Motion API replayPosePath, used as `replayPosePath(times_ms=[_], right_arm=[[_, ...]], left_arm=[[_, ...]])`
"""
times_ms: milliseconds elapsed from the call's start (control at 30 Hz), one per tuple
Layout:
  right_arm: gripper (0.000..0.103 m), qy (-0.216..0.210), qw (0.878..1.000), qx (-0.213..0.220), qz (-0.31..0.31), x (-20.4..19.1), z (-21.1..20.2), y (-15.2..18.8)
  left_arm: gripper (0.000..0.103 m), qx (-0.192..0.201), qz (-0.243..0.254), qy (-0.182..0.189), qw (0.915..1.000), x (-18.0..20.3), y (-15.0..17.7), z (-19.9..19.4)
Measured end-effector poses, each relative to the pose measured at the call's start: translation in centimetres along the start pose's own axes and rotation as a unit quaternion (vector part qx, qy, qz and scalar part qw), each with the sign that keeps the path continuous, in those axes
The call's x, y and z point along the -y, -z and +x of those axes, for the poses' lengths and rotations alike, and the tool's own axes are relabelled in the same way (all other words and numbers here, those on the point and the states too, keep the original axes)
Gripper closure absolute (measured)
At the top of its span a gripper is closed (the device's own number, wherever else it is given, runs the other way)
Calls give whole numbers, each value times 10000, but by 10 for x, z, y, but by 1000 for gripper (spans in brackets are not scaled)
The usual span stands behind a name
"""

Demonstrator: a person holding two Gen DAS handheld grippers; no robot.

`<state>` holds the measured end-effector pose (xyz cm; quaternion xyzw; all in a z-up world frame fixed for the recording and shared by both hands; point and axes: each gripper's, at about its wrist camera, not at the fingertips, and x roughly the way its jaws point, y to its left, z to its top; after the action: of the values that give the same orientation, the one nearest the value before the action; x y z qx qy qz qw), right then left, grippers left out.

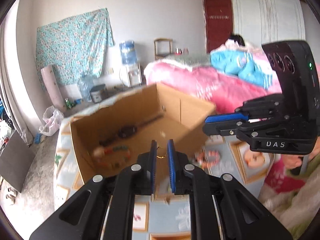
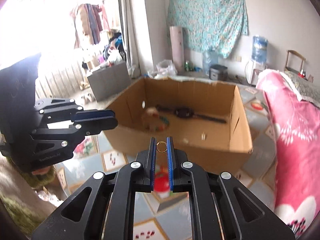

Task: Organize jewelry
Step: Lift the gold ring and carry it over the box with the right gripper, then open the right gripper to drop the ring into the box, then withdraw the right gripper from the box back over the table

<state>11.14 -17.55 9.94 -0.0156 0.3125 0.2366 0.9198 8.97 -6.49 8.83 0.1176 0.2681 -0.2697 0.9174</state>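
A small gold ring [image 2: 161,147] is pinched between the blue pads [image 2: 169,156] of the right gripper [image 2: 161,148], held in the air just short of the near wall of the box [image 2: 239,118]. A second gold ring [image 1: 160,153] is clamped the same way by the left gripper [image 1: 161,152], its pads [image 1: 171,158] closed onto it above the box's near edge. Each gripper is seen from the side in the other's view, level with it and a little apart.

Below the grippers, a patterned cloth [image 2: 112,158] is spread under the box. A beaded bracelet [image 1: 208,157] in orange and white lies on the cloth just outside the box [image 1: 192,108], on its right.

The open cardboard box is seen to hold several pieces on its floor. A bracelet of mixed coloured beads [image 2: 158,123] lies nearest the front, with a pale round lump [image 2: 151,112] at its edge. Behind it a dark strand [image 2: 192,114] with a thicker dark cluster at its middle is stretched across the floor. The contents are blurred and their details cannot be told.

Beyond the box, a pink blanket [image 2: 296,140] is heaped to the right.
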Motion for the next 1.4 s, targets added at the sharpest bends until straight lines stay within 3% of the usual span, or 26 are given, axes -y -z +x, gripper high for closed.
replayPosePath(times_ms=[100, 267, 400, 533, 633, 800, 1067, 1267, 1400], right_arm=[[95, -3, 9999, 2, 121, 16, 21, -15], [95, -292, 9972, -424, 534, 48, 69, -42], [93, -183, 9949, -711, 687, 65, 99, -58], [86, -105, 9950, -557, 824, 75, 97, -61], [83, -67, 9947, -305, 977, 82, 85, -61], [81, 176, 9925, 3, 1213, 93, 54, -52], [73, 361, 9868, 209, 1568, 103, 14, -33], [53, 338, 9902, 427, 1290, 81, -20, -22], [46, 143, 9947, 458, 909, 60, -36, -9]], left_arm=[[92, -26, -176, 34, 9998, -12, -13, 21], [92, -656, -651, 188, 9955, -40, -37, 82], [92, -1011, -992, 261, 9896, -60, -53, 122], [91, -1207, -1448, 321, 9815, -75, -57, 141], [87, -1110, -1716, 397, 9781, -84, -54, 135], [86, -946, -1831, 221, 9783, -95, -50, 115], [82, -608, -2014, 27, 9776, -99, -36, 61], [64, -476, -1795, -31, 9826, -84, -16, 16], [41, -526, -1446, -63, 9881, -63, 3, -12]])
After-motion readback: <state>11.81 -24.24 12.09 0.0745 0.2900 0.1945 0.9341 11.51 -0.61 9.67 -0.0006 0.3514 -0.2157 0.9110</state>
